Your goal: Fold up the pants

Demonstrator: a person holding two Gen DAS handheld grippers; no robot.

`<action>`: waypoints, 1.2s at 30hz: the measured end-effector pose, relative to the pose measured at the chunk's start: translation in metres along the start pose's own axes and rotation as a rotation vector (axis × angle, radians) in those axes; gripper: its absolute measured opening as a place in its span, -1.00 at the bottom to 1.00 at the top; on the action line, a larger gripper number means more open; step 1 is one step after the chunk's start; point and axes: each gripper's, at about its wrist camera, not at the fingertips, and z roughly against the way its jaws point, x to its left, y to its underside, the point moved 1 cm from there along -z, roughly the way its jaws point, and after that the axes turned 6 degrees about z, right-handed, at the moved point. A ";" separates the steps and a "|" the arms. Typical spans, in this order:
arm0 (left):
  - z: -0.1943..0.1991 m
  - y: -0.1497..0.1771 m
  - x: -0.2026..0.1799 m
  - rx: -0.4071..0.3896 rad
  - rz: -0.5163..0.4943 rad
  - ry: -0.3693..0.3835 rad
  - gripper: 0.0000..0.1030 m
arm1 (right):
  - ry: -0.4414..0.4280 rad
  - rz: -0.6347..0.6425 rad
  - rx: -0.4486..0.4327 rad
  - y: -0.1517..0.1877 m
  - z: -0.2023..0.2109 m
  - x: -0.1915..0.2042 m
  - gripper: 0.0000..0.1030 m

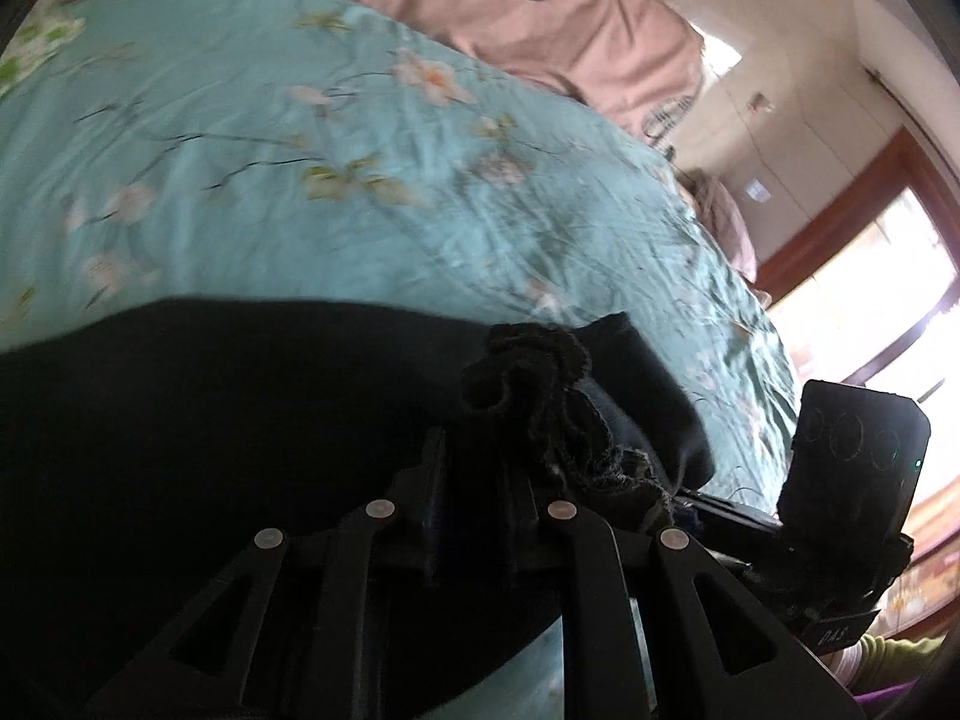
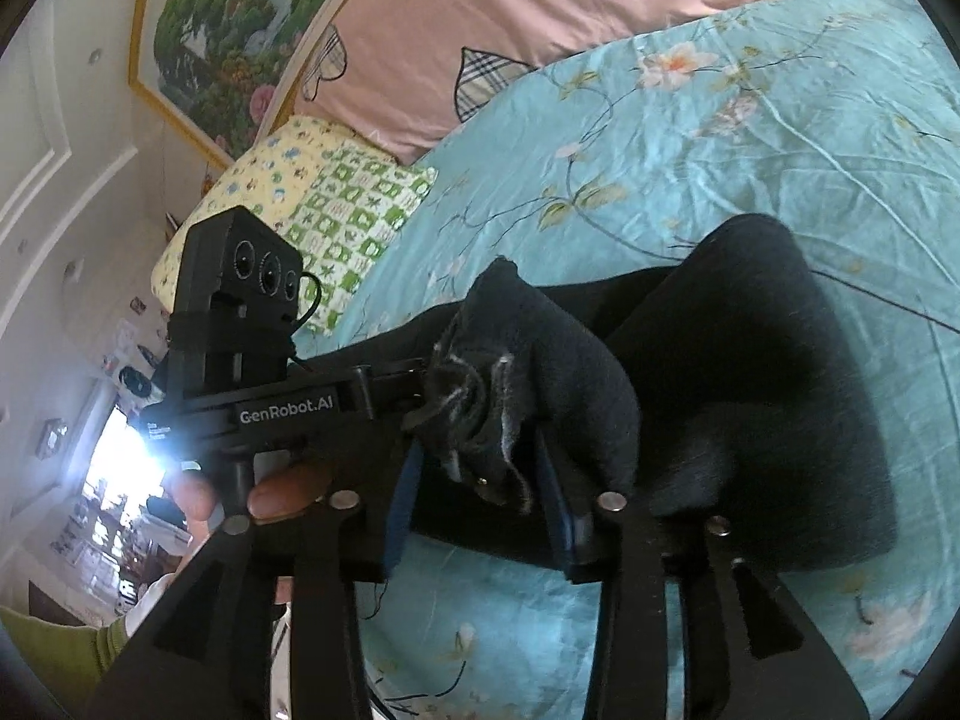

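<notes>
Lying on the bed is one pair of black pants [image 1: 240, 420], spread over one blue sheet [image 1: 300, 150] with pink and white flowers on it. On the left side, the left gripper [image 1: 474, 468] has its two fingers very close together, and one bunched, frayed edge of the pants [image 1: 540, 384] sticks up right at their tips; the cloth is so dark there that I cannot tell if the fingers really pinch it. Two pairs of black bars with four round silver pins run back from those fingers. Far behind, one pink blanket [image 1: 540, 18] with checked shapes lies along the top of the bed. To the right I see the other tool's black box [image 1: 858, 456] with three little round lenses on it, and one bright window with a brown frame. From the right side, one framed picture [image 2: 228, 36] of trees and flowers hangs on the wall, and two pillows sit below it, one yellow [image 2: 252, 180] and one green and white [image 2: 360, 204]. One hand [image 2: 270, 492] holds the left tool, with two fingertips showing. The right gripper [image 2: 486, 480] has its two fingers part way open, with one frayed fold of the pants [image 2: 540, 360] standing loose between them, and the pads do not press it. More of the pants lie in one soft hump just to the right.
</notes>
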 end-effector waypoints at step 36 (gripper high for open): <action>0.173 0.106 0.105 -0.381 0.538 -0.279 -0.09 | -0.152 0.189 0.075 -0.035 -0.047 0.077 0.03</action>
